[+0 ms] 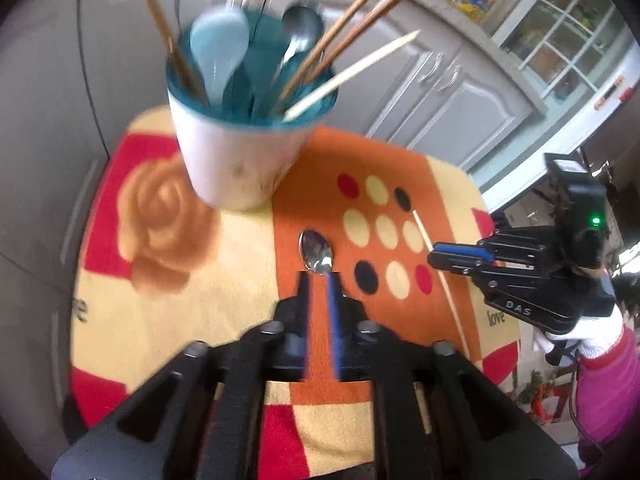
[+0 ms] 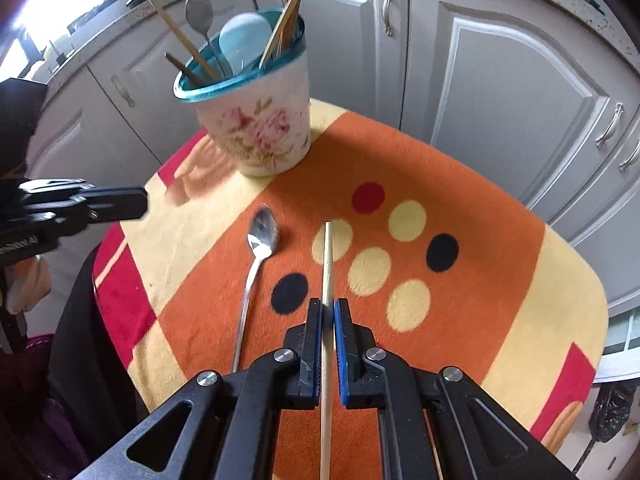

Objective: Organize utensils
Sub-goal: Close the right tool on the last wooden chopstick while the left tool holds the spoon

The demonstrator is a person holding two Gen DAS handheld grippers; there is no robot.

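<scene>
Utensils under inspection: one metal spoon [image 2: 262, 236] lies flat on the patterned cloth [image 2: 460, 184], bowl toward the far side, handle running near. Just right of it, a pale wooden chopstick [image 2: 328, 256] is pinched between the pads of the right gripper [image 2: 328, 308], its tip over the dotted patch. Left gripper [image 1: 320, 280] stands above the spoon with jaws parted, nothing pressed between them. Floral cup [image 2: 256, 128] with teal rim sits upright at the far edge of the cloth, holding chopsticks, spoons and a light blue ladle-spoon [image 2: 244, 40]. Grey cabinet doors [image 2: 500, 80] behind.
</scene>
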